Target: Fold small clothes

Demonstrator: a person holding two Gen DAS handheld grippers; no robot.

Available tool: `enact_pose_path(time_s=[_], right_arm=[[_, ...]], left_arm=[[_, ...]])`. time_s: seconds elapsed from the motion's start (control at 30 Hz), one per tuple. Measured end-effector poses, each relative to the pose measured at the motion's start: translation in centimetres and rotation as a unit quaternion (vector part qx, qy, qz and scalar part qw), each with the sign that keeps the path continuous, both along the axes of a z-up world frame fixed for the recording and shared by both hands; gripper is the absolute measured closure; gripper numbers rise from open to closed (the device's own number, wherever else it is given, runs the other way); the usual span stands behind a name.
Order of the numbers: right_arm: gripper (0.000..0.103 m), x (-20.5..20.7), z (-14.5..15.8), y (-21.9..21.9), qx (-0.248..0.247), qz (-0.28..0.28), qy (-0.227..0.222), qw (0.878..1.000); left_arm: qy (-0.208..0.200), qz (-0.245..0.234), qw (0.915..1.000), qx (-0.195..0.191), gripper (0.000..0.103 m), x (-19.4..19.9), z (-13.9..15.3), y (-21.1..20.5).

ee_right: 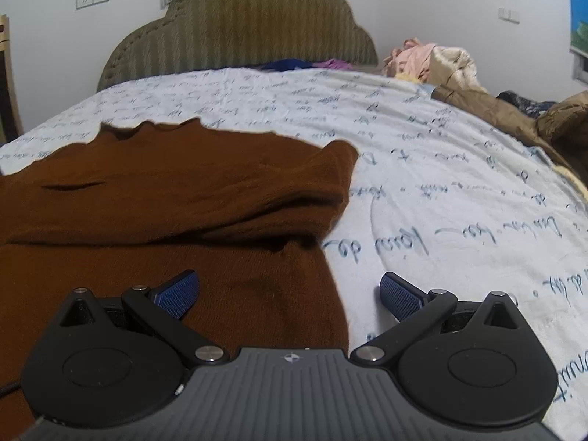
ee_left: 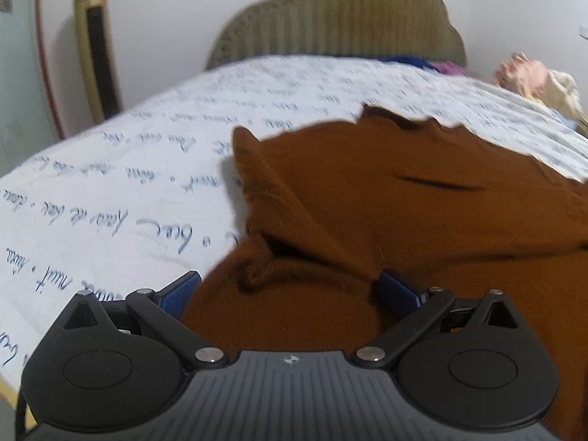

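My left gripper (ee_left: 290,294) is gaping wide, gripping nothing, brown sweater (ee_left: 386,198) lying between and ahead of its jaws | my right gripper (ee_right: 290,294) is gaping wide, empty, sweater edge between its jaws | bedsheet (ee_right: 441,169) script unreadable

Home bedroom; bed (ee_right: 422,154) with padded headboard (ee_right: 239,29); clothes pile (ee_right: 433,58)

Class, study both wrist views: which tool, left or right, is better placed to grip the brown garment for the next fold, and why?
Probably left. The left tool is open, with the brown garment bunched between its fingers. The right tool, also open, straddles the garment's edge, one finger over the bedsheet.
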State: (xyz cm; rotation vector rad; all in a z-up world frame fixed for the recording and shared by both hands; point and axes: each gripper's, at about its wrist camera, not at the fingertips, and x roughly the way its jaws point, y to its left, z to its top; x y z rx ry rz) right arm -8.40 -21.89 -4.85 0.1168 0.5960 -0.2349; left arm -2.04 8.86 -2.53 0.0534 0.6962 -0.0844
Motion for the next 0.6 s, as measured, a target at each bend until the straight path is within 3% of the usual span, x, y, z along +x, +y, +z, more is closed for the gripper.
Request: enact_pose_path(time_s=[0.17, 0.3, 0.37, 0.43, 0.47, 0.5, 0.53, 0.57, 0.6], right_arm=[[0.003, -5.0, -0.1, -1.4, 0.055, 0.028, -0.008, 0.998], [0.006, -8.2, 0.1, -1.8, 0.067, 0.056, 0.001, 0.996], [0.011, -9.0, 0.3, -2.3, 0.093, 0.053, 0.002, 0.994], [0.022, -9.3, 0.5, -2.3, 0.110, 0.056, 0.007, 0.992], [0.025, -9.3, 0.7, -2.1, 0.115, 0.063, 0.010, 0.991], [0.035, -9.4, 0.8, -1.7, 0.119, 0.070, 0.012, 0.990], [0.049, -9.3, 0.8, -1.3, 0.121, 0.077, 0.014, 0.990], [0.057, -9.2, 0.8, -0.9, 0.122, 0.080, 0.017, 0.989], [0.064, -9.1, 0.8, -0.5, 0.115, 0.077, 0.019, 0.990]], left_arm=[[0.006, -0.038, 0.9993, -0.006, 0.000, -3.2, 0.9, 2.6], [0.046, -0.086, 0.9933, -0.061, 0.001, -4.0, 0.7, 5.5], [0.051, -0.102, 0.9900, -0.083, 0.001, -4.2, 0.7, 6.1], [0.056, -0.110, 0.9871, -0.102, 0.008, -4.4, 0.7, 6.0], [0.062, -0.113, 0.9857, -0.109, 0.024, -4.4, 0.7, 5.7], [0.065, -0.114, 0.9855, -0.108, 0.039, -4.4, 0.8, 5.4], [0.065, -0.111, 0.9867, -0.099, 0.048, -4.5, 0.9, 4.9], [0.064, -0.105, 0.9880, -0.093, 0.074, -4.6, 1.0, 4.7], [0.066, -0.092, 0.9894, -0.092, 0.092, -4.6, 1.1, 4.7]])
